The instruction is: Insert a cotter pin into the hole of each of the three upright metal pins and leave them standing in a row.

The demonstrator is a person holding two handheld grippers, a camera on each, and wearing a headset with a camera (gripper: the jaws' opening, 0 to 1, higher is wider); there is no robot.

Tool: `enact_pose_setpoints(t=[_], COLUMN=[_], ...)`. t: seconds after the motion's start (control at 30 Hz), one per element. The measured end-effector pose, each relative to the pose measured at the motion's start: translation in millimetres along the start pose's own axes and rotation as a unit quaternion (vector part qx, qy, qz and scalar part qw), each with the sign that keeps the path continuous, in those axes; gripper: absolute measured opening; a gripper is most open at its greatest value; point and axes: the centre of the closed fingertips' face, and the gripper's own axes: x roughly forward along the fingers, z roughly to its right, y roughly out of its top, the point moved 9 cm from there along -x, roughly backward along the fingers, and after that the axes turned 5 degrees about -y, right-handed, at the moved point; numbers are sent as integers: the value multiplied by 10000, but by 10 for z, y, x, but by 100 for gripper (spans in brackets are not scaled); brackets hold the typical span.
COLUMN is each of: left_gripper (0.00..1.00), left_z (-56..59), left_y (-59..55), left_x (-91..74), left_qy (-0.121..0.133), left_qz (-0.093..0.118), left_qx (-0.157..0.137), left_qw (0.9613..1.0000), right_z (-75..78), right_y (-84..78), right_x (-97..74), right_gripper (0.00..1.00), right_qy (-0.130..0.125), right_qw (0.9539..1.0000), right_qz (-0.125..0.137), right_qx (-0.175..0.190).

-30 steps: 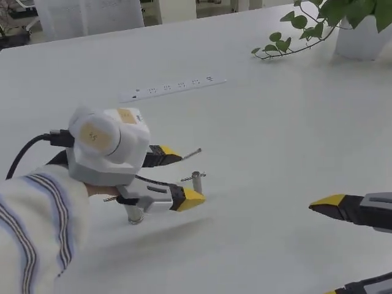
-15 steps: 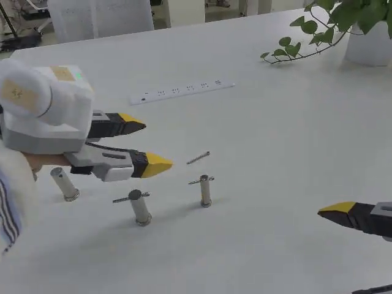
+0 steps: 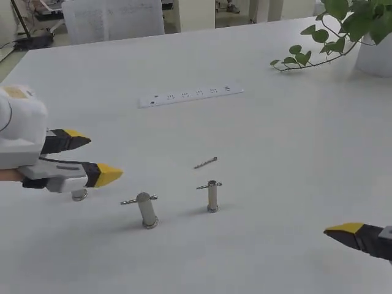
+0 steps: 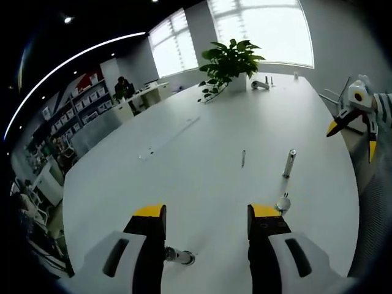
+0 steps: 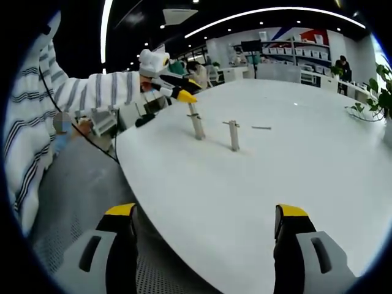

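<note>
Two upright metal pins stand on the white table, each with a cotter pin through its top: the middle pin and the right pin. Only the foot of a third pin peeks out below my left gripper, which hovers open at the left edge, holding nothing. A loose cotter pin lies just behind the right pin. My right gripper is open and empty near the table's front edge; one of its fingertips enters at the lower right. The left gripper view shows the third pin close under the open jaws.
A white power strip lies further back on the table. A potted plant trails leaves at the far right corner. Beyond the table are office desks and shelves.
My left gripper has pulled back to the left, away from the middle pin, uncovering the pins. The head camera has shifted too. The right gripper has stayed low at the right.
</note>
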Motion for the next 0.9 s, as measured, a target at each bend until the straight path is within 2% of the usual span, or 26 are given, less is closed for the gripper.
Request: enact_pose_setpoints(t=[0.03, 0.13, 0.2, 0.27, 0.33, 0.5, 0.63, 0.67, 0.7, 0.73, 0.9], left_gripper=[52, 50, 50, 49, 48, 45, 41, 40, 40, 39, 35], left_z=[-56, -111, -136, -161, -180, -195, -199, -201, -215, -215, -187], left_y=[-60, -191, -275, -357, -421, -540, -622, -636, -686, -708, -780], left_x=[-17, -43, -54, -67, -78, -65, -25, -17, -10, 0, 70], left_qy=[173, 296, 341, 396, 455, 557, 541, 560, 603, 593, 542], left_qz=[-152, -390, -422, -428, -465, -484, -551, -593, -821, -910, -768], left_qx=[-113, -78, -154, -412, -515, -757, -875, -889, -723, -613, -773], left_qw=[9997, 9988, 9984, 9974, 9966, 9944, 9932, 9927, 9922, 9922, 9926], right_z=[-2, -7, -7, 1, 3, 5, 6, 8, 11, 14, 48], right_y=[1, 8, 16, 19, 26, 42, 49, 47, 46, 44, 43], right_x=[2, 10, 13, 15, 17, 22, 20, 18, 17, 14, -6], right_gripper=[93, 93, 93, 93, 93, 93, 93, 93, 93, 93, 93], right_qy=[3, 6, 2, -14, -22, -48, -68, -77, -81, -85, -147], right_qw=[10000, 10000, 10000, 10000, 10000, 10000, 9999, 9999, 9999, 9999, 9997], right_qz=[-1, -19, -18, -31, -42, -53, -63, -82, -95, -118, -162], right_qx=[2, 4, 8, 13, 9, 21, 47, 50, 50, 50, 90])
